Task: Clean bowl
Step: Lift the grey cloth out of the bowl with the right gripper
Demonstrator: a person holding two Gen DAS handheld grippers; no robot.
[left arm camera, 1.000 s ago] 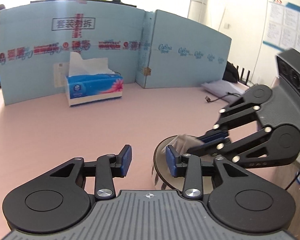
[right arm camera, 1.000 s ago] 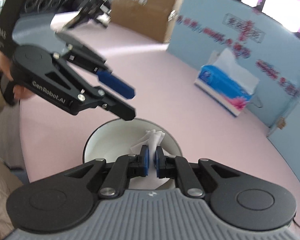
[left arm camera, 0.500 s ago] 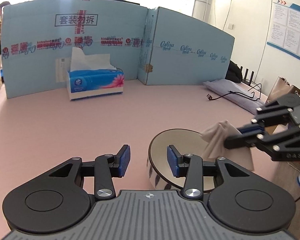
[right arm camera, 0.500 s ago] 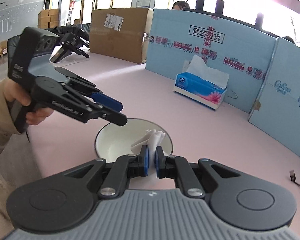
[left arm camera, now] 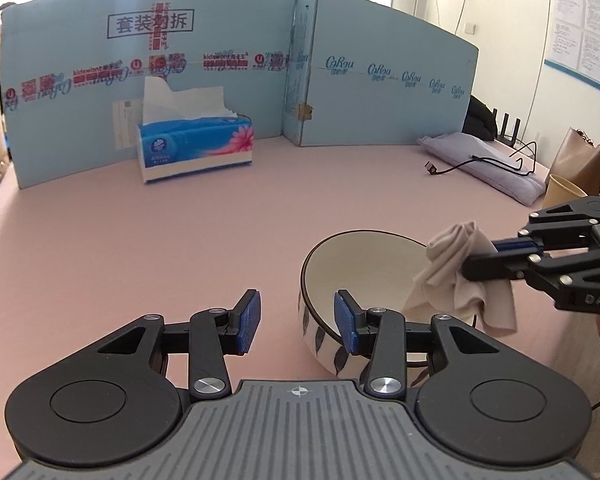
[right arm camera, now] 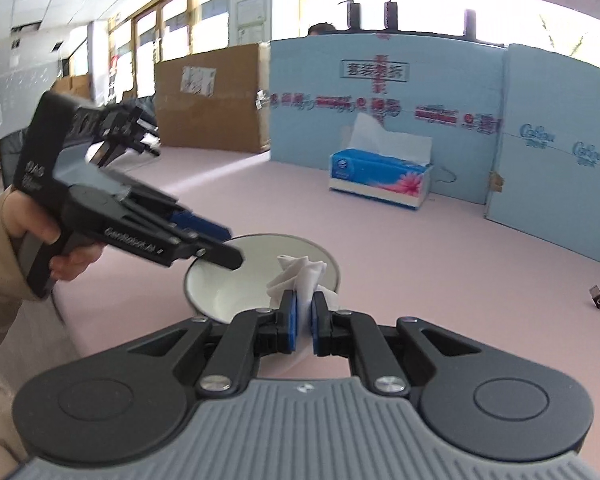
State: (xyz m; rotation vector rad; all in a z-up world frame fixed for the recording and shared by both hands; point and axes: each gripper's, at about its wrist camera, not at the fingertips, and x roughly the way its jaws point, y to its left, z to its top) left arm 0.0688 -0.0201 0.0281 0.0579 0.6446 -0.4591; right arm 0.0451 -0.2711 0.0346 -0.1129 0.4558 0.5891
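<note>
A white bowl [left arm camera: 360, 268] with dark leaf marks on its outside stands on the pink table [left arm camera: 140, 248], near the front. My left gripper [left arm camera: 298, 320] is open at the bowl's near-left rim; its right finger lies in front of the wall and its left finger stands clear of it. From the right, my right gripper [left arm camera: 470, 264] is shut on a crumpled tissue [left arm camera: 456, 280] that hangs over the bowl's right rim. In the right wrist view the tissue [right arm camera: 300, 272] sticks up from the right gripper [right arm camera: 305, 320], with the bowl [right arm camera: 236, 276] behind and the left gripper [right arm camera: 224, 244] at its left rim.
A blue tissue box [left arm camera: 196, 148] stands at the back before blue cardboard panels [left arm camera: 380, 80]. At the far right lie a grey pouch [left arm camera: 480, 160] with a black cable [left arm camera: 460, 166], a paper cup [left arm camera: 560, 196] and a brown bag [left arm camera: 584, 164]. A hand [right arm camera: 72, 256] holds the left gripper.
The right gripper drew the tissue out from inside the bowl to its right rim and rolled level. The left gripper hardly moved and stayed equally open.
</note>
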